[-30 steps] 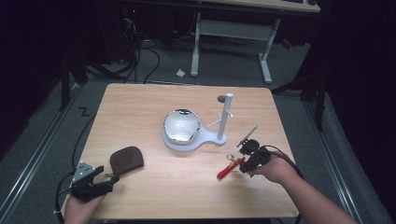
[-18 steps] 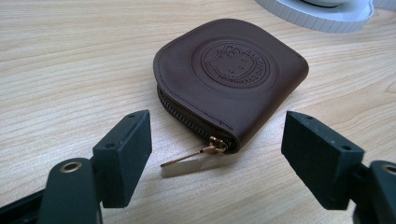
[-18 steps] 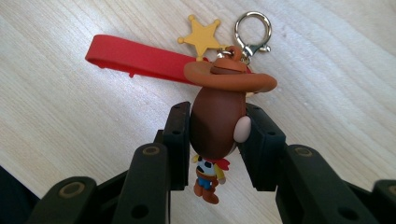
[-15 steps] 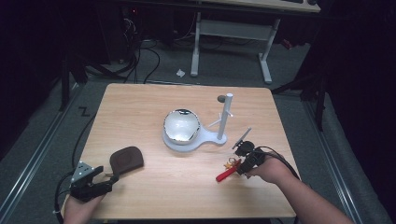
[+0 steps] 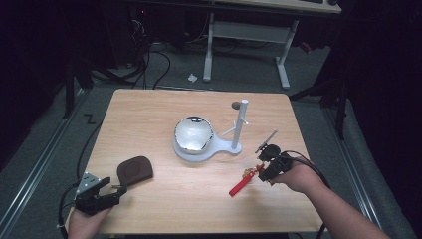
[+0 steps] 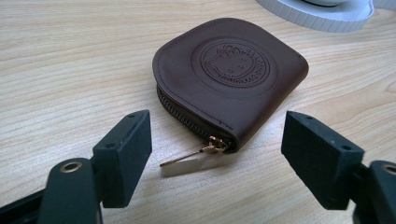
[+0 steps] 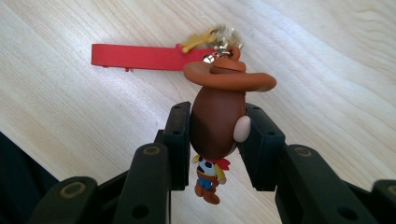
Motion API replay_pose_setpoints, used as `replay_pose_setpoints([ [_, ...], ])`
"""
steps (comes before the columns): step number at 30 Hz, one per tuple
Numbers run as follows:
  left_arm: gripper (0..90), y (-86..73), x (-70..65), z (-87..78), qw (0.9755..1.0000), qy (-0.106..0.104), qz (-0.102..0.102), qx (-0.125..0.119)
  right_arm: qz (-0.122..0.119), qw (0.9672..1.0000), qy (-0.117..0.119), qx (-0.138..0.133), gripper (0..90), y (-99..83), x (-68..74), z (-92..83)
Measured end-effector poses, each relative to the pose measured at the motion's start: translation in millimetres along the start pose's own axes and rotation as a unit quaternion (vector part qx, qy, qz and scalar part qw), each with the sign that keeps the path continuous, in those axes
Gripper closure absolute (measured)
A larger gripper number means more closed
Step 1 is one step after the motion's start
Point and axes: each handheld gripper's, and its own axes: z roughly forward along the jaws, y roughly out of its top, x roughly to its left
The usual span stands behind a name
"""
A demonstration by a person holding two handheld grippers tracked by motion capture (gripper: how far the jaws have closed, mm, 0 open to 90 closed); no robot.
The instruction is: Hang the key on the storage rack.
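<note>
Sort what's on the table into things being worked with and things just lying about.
In hand:
- cowboy keychain figure, clamped in the right gripper
- its red strap
- brown zip pouch, before the open left gripper

Lying about:
- white stand
- shiny bowl

A white stand with an upright post is seen near the middle of the wooden counter, and a shiny silver bowl is set on its base. A small dark round object lies just beyond the post. A white-legged desk stands on the floor beyond the counter.
</note>
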Motion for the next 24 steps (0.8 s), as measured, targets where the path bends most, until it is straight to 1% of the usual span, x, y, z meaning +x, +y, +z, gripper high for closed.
replay_pose_setpoints([
  [1,24.8,0.0,0.0,0.0,1.0000,0.000,0.000,0.000,0.000,1.0000,0.000,0.000,65.9,0.0,0.0,0.0],
  [2,24.8,0.0,0.1,0.0,1.0000,0.000,0.000,0.000,0.001,1.0000,-0.001,-0.003,65.9,-0.7,-0.7,-3.1],
  [3,24.8,0.0,0.0,0.0,1.0000,0.000,0.000,-0.001,-0.003,1.0000,-0.005,-0.005,65.9,-2.0,-2.0,-10.7],
  [4,24.8,0.1,0.0,0.0,1.0000,-0.001,0.000,-0.001,-0.003,1.0000,-0.005,-0.005,65.9,-2.0,-2.0,-10.7],
  [5,24.8,0.2,-0.1,0.0,1.0000,-0.001,0.001,-0.002,-0.002,1.0000,-0.006,-0.006,66.0,-3.0,-2.2,-17.2],
  [7,24.8,0.2,-0.1,0.0,1.0000,-0.001,0.001,-0.002,0.001,0.9999,-0.007,-0.009,66.0,-3.5,-1.8,-19.2],
  [10,24.8,0.3,-0.2,-0.2,1.0000,-0.002,0.001,-0.003,0.005,0.9998,-0.007,-0.015,66.0,-5.0,-2.2,-30.8],
  [13,24.8,0.2,-0.5,-0.4,1.0000,-0.002,0.001,-0.003,0.001,0.9998,-0.012,-0.018,66.0,-5.2,-2.6,-40.1],
  [15,24.8,0.2,-0.5,-0.3,1.0000,-0.002,0.001,-0.002,0.002,0.9997,-0.012,-0.019,66.1,-5.1,-2.6,-42.4],
  [16,24.8,0.1,-0.5,-0.3,1.0000,-0.002,0.001,-0.002,-0.002,0.9997,-0.014,-0.022,66.0,-5.0,-3.1,-45.4],
  [17,24.8,0.1,-0.6,-0.3,1.0000,-0.002,0.001,-0.002,0.019,0.9995,-0.017,-0.016,66.1,-5.4,-0.4,-53.5],
  [18,24.8,0.1,-0.6,-0.3,1.0000,-0.002,0.001,-0.002,0.019,0.9995,-0.017,-0.016,66.1,-5.4,-0.4,-53.5],
  [19,24.8,0.1,-0.7,-0.3,1.0000,-0.002,0.001,-0.002,0.000,0.9996,-0.019,-0.022,66.1,-4.8,-2.9,-55.0],
  [20,24.8,0.2,-0.7,-0.3,1.0000,-0.002,0.001,-0.002,-0.004,0.9994,-0.023,-0.026,66.1,-4.7,-3.5,-61.3],
  [24,24.8,0.1,-0.8,-0.2,1.0000,-0.002,0.001,-0.002,-0.005,0.9992,-0.026,-0.030,66.1,-4.6,-3.9,-68.9],
])
